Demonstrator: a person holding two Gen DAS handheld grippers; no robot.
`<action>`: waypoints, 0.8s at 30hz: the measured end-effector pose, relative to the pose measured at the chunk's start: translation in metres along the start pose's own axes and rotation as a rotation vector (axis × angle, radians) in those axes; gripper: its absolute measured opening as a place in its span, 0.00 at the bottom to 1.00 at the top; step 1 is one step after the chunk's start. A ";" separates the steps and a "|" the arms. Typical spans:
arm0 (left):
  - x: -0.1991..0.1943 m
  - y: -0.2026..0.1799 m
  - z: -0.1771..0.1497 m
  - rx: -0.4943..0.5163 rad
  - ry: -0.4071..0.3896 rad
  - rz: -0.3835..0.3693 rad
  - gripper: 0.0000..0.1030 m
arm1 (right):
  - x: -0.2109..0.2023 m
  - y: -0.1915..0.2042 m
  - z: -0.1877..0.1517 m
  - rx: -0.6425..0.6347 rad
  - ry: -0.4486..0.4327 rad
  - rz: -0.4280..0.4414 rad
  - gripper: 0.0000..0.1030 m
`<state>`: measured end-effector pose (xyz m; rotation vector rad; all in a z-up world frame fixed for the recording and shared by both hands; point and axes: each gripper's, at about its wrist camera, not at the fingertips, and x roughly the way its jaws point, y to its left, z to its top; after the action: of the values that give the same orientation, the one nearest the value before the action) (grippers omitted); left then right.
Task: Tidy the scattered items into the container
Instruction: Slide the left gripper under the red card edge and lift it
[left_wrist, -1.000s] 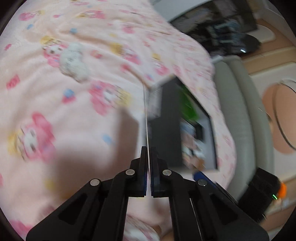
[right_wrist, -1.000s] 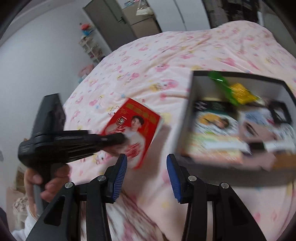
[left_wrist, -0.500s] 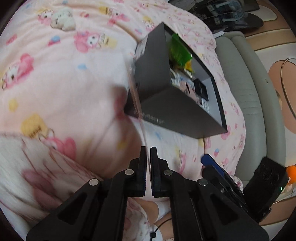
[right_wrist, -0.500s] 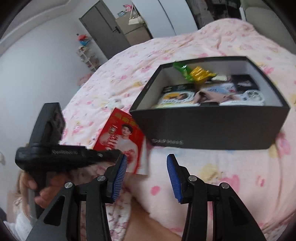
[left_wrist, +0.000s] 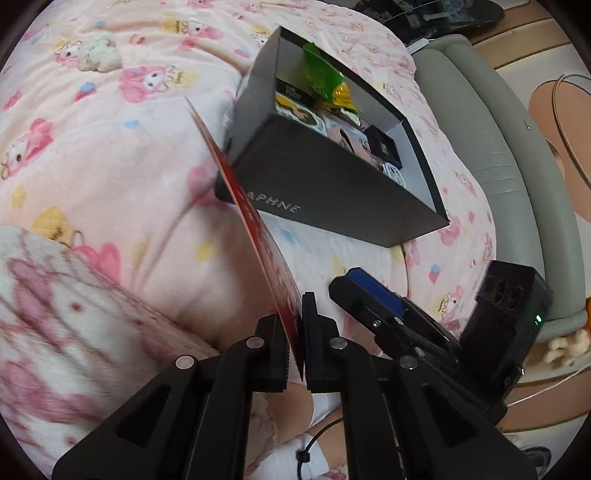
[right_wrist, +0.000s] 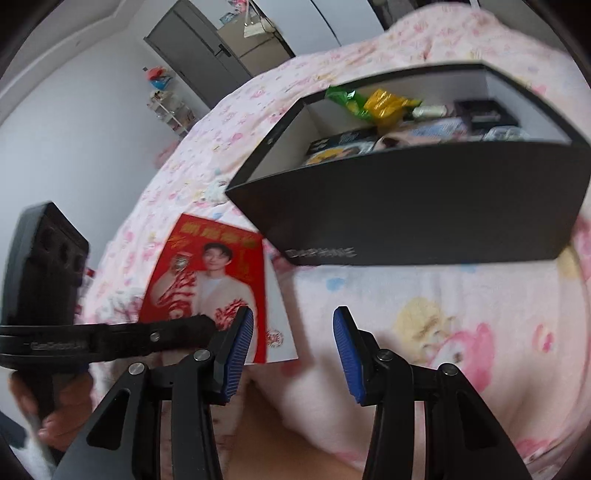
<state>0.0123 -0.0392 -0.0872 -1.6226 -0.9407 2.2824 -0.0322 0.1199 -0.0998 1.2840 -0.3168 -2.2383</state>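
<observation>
L gripper (left_wrist: 294, 332) has its jaws pressed together on the bottom edge of a thin red printed card w/ a portrait on it (right_wrist: 207, 280); in the L wrist view the card is seen edge-on, running from the jaws up toward 11 o'clock, its far corner just beside the near-left corner of the open dark grey cardboard box (left_wrist: 332, 184). In the R wrist view the card stands at approx 9 o'clock of the box, its face toward the camera, off the pink cartoon-print blanket (left_wrist: 110, 147). R gripper (right_wrist: 293, 350) has jaws spread w/ nothing between them, hovering low over the blanket at 6 o'clock of the box front wall. Box already holds a crinkly green-and-yellow snack wrapper (right_wrist: 373, 101), some small flat packets and a little black case. Handling, as a judgement: card is v. light and stiff-ish but flexes, glossy so prob. slippery; a pinch on one edge only lets it flap or swivel, so a grip nearer the middle of the edge would steady it. It should slide in flat over the box rim; catching a corner on the wall could bend it. A small white plush toy (left_wrist: 98, 55) lies on the blanket well apart from the box, at 10 o'clock of it in the L view; soft, easy to squeeze at its body.
</observation>
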 end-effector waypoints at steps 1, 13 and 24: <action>0.008 -0.002 -0.001 -0.015 0.013 -0.014 0.04 | -0.002 0.001 -0.002 -0.011 -0.008 -0.035 0.40; 0.053 -0.035 -0.018 0.089 0.167 -0.023 0.38 | -0.039 -0.049 -0.020 0.211 -0.067 -0.120 0.40; 0.013 -0.016 -0.028 0.091 0.135 0.061 0.38 | -0.013 -0.027 -0.030 0.250 0.065 0.008 0.40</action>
<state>0.0293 -0.0092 -0.0939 -1.7638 -0.7547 2.1869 -0.0105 0.1518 -0.1182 1.4760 -0.5913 -2.1973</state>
